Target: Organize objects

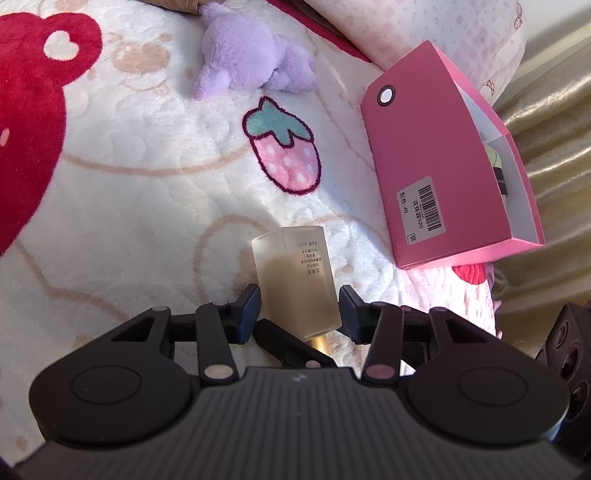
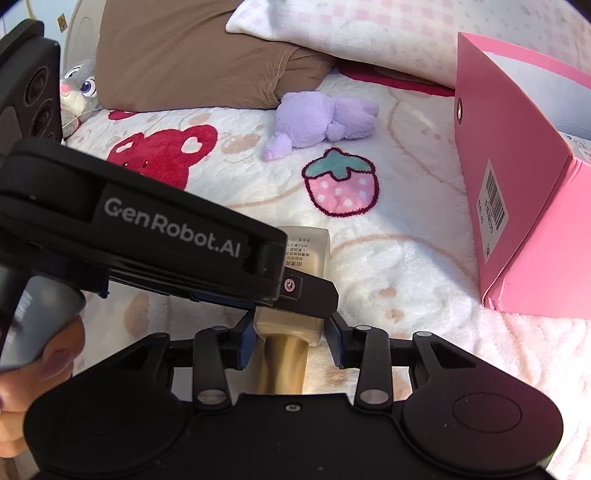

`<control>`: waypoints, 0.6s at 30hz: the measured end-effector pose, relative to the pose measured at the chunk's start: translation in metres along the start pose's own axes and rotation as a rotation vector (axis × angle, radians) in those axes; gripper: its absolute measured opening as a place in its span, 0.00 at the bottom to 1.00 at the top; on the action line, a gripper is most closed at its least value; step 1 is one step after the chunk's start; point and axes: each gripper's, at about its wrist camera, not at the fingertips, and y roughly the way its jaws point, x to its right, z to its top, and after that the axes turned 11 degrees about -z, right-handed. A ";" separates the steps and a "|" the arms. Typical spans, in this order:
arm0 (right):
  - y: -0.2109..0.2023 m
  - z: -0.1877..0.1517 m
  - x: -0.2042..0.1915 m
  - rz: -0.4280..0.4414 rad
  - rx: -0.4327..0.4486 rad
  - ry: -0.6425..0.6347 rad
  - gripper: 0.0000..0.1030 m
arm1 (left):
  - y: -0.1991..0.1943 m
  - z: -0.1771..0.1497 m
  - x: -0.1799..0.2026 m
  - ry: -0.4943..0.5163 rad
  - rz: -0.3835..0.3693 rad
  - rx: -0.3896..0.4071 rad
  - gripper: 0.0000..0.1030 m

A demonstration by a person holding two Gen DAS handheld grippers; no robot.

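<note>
Left wrist view: frosted bottle [image 1: 295, 284] with beige liquid and a gold cap [image 1: 318, 343], long axis running straight out along the fingers of the left tool [image 1: 300, 308], cap end nearest the camera, base pointing away over the bed [image 1: 129, 229]. Left tool: jaws at a narrow setting, pads flanking the lower body of the bottle, the left one touching, a thin gap apparent on the right; firm grip not confirmed. Right wrist view: same bottle [image 2: 299, 291] between the pads of the right tool [image 2: 291, 341], set at the shoulder just above the cap [image 2: 282, 363]; pads close against the glass, appears held. Left tool [image 2: 280, 280] crosses over the bottle from the left in this view. Pink box [image 1: 439, 173], open top, lies ahead and to the right of both tools, apart from the bottle; right hand judged nearer. Purple plush toy [image 1: 251, 62] lies beyond, near the pillows [image 2: 332, 33]. Likely destination: the box.
</note>
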 end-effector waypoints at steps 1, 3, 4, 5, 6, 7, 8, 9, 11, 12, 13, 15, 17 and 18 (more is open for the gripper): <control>0.000 0.001 -0.001 0.000 -0.001 -0.001 0.41 | -0.001 0.000 0.000 0.006 0.000 0.001 0.43; -0.003 0.001 -0.004 -0.008 0.001 -0.014 0.41 | -0.003 0.000 0.002 0.008 0.002 -0.006 0.43; -0.005 0.002 -0.008 -0.017 -0.004 -0.029 0.41 | -0.005 0.000 0.003 0.012 0.004 -0.014 0.43; -0.007 0.003 -0.011 -0.025 -0.013 -0.038 0.41 | -0.008 -0.001 0.004 0.014 0.007 -0.018 0.43; -0.009 0.004 -0.012 -0.026 -0.020 -0.033 0.41 | -0.012 -0.002 0.006 0.015 0.010 -0.020 0.43; -0.013 0.005 -0.013 -0.018 -0.029 -0.016 0.41 | -0.015 -0.002 0.008 0.018 0.013 -0.024 0.43; -0.016 0.007 -0.013 -0.007 -0.039 -0.001 0.41 | -0.020 -0.003 0.011 0.019 0.017 -0.029 0.43; -0.020 0.008 -0.013 0.003 -0.048 0.012 0.41 | -0.024 -0.004 0.013 0.018 0.016 -0.031 0.43; -0.030 0.010 -0.015 0.011 -0.051 0.012 0.41 | -0.034 -0.004 0.021 0.021 0.013 -0.037 0.43; -0.036 0.011 -0.016 0.015 -0.052 0.007 0.41 | -0.039 -0.005 0.025 0.026 0.011 -0.040 0.43; -0.042 0.012 -0.016 0.020 -0.052 0.010 0.41 | -0.044 -0.005 0.029 0.029 0.009 -0.041 0.43; -0.055 0.015 -0.016 0.034 -0.053 0.011 0.41 | -0.055 -0.008 0.040 0.045 0.008 -0.038 0.43; -0.069 0.018 -0.016 0.041 -0.060 0.004 0.41 | -0.066 -0.011 0.051 0.051 -0.006 -0.029 0.43; -0.078 0.021 -0.016 0.040 -0.064 0.001 0.41 | -0.071 -0.012 0.056 0.052 -0.012 -0.023 0.43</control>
